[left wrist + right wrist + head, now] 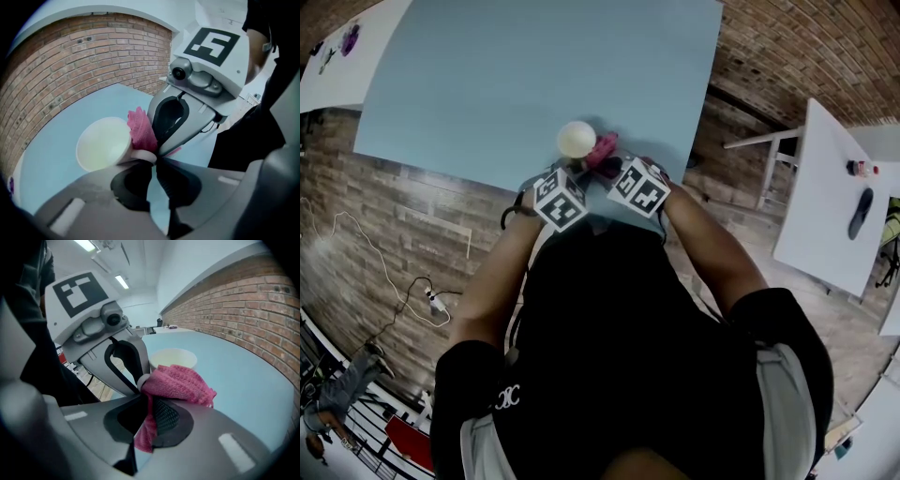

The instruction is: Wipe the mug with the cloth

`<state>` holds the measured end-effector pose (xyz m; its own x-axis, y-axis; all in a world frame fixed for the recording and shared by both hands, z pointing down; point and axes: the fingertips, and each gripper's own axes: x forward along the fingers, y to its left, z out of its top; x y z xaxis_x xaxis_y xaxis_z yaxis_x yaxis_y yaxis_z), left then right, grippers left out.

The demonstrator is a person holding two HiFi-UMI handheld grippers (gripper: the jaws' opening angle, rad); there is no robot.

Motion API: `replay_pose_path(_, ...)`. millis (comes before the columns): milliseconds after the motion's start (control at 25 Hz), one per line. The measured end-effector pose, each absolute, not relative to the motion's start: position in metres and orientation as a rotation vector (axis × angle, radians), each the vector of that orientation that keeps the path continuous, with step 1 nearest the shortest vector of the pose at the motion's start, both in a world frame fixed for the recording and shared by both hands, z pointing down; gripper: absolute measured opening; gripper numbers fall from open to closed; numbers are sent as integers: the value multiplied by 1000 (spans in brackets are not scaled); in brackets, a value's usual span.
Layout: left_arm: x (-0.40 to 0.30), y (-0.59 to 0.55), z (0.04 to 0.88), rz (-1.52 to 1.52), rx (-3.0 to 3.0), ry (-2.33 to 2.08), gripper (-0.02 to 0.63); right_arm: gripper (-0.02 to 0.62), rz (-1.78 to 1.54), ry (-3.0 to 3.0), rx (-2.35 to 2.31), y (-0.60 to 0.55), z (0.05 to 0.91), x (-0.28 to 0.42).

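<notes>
now clenching the left gripper (156,160) on the mug (103,143) by its handle (143,156) to steady it, clamping the right gripper (147,404) on the pink cloth (180,383), bunched against the mug's wall for wiping, near the blue table (487,75) edge.

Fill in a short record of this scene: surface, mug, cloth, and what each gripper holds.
surface: light blue table
mug: white, its open mouth towards the left gripper view
cloth: pink, bunched against the mug's outer wall next to its handle
left gripper: shut on the mug's handle
right gripper: shut on the cloth, which hangs down between its jaws
grippers to each other: close together, tips nearly meeting at the mug
</notes>
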<state>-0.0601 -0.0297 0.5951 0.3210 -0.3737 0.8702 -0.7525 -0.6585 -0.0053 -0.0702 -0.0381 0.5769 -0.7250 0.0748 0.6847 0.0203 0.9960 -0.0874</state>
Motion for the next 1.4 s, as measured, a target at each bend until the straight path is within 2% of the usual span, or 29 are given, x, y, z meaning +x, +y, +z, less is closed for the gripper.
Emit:
replay_pose_path(280,-60,-30,593,1281,2206,-950,31,35,58,-2428,-81,-36,548,-71)
replay_pose_path(480,-61,-30,596,1291,2211,-965,32,35,161,-2380,-41,-44,571,-74)
replay_pose_path(560,-59,-28,596,1285,2219,-962,65,35,203,-2383,3,-49,577,-72)
replay_pose_path(680,-58,-21,590,1244,2241,-963,197,35,241,-2393,75,-58,575,-70)
replay_pose_path(800,-71,-4,586,1204,2239,-969,256,35,263,-2396,140,-66,572,-71)
replay_pose_path(1120,-146,-16,579,1040,2289,-1106,256,35,284,-2358,356,-82,569,-52)
replay_pose_path(1400,-167,-55,569,1154,2565,-731,288,35,367,-2340,434,-50,555,-37)
